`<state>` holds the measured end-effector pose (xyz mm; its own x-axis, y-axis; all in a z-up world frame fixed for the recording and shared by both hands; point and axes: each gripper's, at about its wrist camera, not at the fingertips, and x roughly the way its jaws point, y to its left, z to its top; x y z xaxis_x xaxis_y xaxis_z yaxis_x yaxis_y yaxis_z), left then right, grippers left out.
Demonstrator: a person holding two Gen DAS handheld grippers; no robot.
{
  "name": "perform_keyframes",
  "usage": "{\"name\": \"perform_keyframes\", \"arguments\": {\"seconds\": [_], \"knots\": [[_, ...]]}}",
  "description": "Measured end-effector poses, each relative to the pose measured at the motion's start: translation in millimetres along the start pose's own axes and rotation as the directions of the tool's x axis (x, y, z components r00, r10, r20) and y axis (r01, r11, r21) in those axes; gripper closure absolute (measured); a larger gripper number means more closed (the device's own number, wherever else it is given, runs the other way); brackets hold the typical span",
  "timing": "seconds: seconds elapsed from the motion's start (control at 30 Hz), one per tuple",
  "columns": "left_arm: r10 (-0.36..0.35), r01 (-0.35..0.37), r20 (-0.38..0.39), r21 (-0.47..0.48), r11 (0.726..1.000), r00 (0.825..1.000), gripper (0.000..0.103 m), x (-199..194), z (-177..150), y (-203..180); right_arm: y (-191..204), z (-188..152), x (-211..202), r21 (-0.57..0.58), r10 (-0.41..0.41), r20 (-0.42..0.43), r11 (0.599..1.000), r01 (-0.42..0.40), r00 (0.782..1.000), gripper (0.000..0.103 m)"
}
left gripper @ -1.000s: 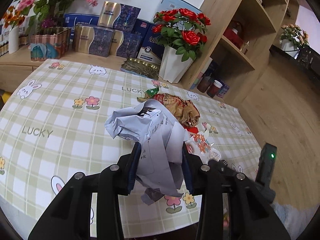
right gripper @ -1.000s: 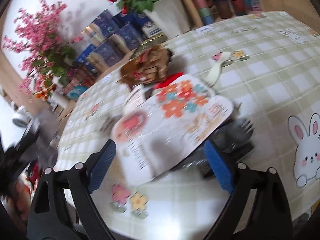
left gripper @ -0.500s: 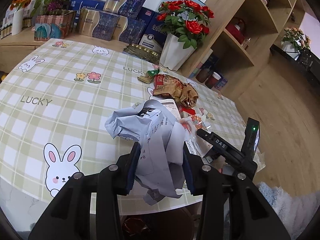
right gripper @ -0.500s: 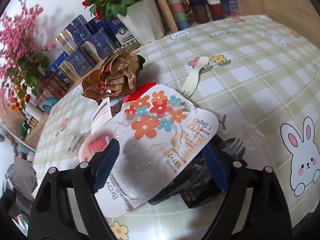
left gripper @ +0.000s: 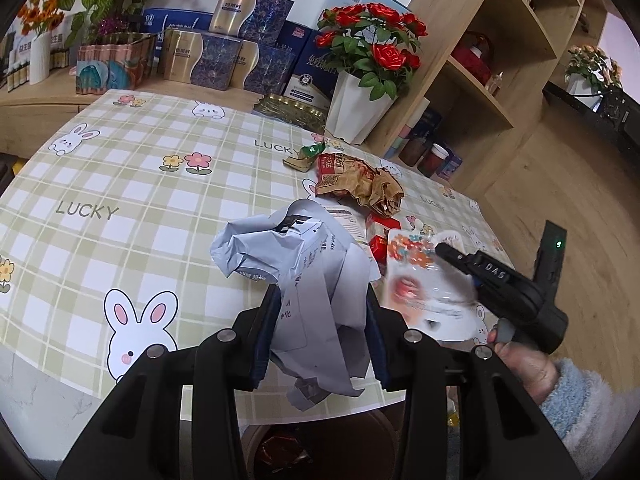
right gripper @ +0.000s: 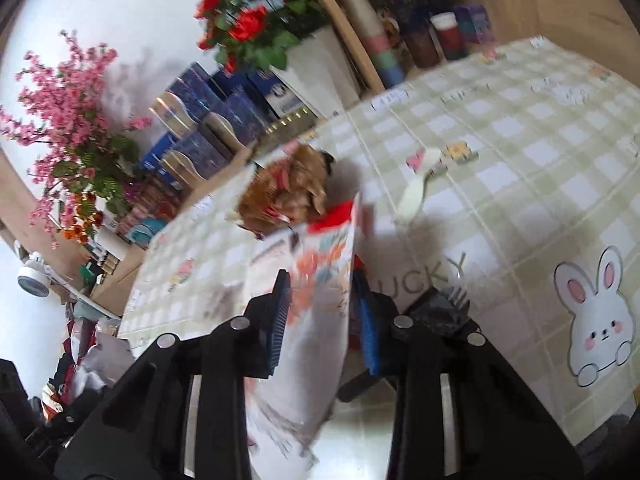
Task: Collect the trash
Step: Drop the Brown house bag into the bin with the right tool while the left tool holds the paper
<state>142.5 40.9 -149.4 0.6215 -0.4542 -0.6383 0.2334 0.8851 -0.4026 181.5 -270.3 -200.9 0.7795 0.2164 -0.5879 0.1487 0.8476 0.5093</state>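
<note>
My left gripper (left gripper: 320, 316) is shut on a crumpled grey mailer bag (left gripper: 308, 264) and holds it above the table's near edge, over a brown bin (left gripper: 316, 452). My right gripper (right gripper: 322, 304) is shut on a white flower-printed plastic wrapper (right gripper: 316, 320), lifted and tilted on edge; it also shows in the left wrist view (left gripper: 424, 280), beside the right gripper's body (left gripper: 504, 292). A crumpled brown paper bag (left gripper: 360, 184) lies on the checked tablecloth (left gripper: 140, 184), with a red packet (left gripper: 380, 232) and a green wrapper (left gripper: 308, 154) near it.
A white plastic fork (right gripper: 418, 184) and a black item (right gripper: 444, 304) lie on the table. A white pot of red roses (left gripper: 360, 100), gift boxes (left gripper: 224, 60) and a gold tray (left gripper: 292, 110) stand at the back. A wooden shelf unit (left gripper: 480, 60) is at the right.
My right gripper has closed on the flower-printed wrapper and lifted it off the table, tilting it. My left gripper still holds the grey bag near the table edge.
</note>
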Motion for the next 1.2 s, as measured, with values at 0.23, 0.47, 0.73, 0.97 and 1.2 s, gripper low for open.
{"name": "perform_keyframes", "arguments": {"seconds": [0.23,0.47,0.73,0.97,1.2], "knots": [[-0.012,0.012,0.008,0.001,1.000,1.000,0.064,-14.1,-4.6,-7.3,9.4,4.6,-28.3,-0.060,0.025,0.029,0.998,-0.024,0.999,0.071],[-0.015,0.014,0.027,0.020,1.000,1.000,0.064,-34.9,-15.7,-16.2,13.6,-9.9,-61.0,-0.089,0.064,0.027,0.994,-0.062,0.998,0.071],[-0.025,0.024,0.018,0.033,0.999,1.000,0.064,-51.2,-40.8,-25.7,16.1,-46.1,-93.8,-0.140,0.107,-0.019,0.984,-0.108,0.994,0.071],[-0.025,0.024,0.024,0.049,0.999,0.999,0.064,-67.4,-64.0,-33.4,14.6,-87.4,-109.2,-0.159,0.121,-0.066,0.979,-0.131,0.990,0.071],[-0.013,0.013,-0.003,0.072,0.997,1.000,0.064,-78.0,-91.3,-37.4,15.7,-134.4,-116.7,-0.201,0.123,-0.097,0.970,-0.140,0.988,0.071]]}}
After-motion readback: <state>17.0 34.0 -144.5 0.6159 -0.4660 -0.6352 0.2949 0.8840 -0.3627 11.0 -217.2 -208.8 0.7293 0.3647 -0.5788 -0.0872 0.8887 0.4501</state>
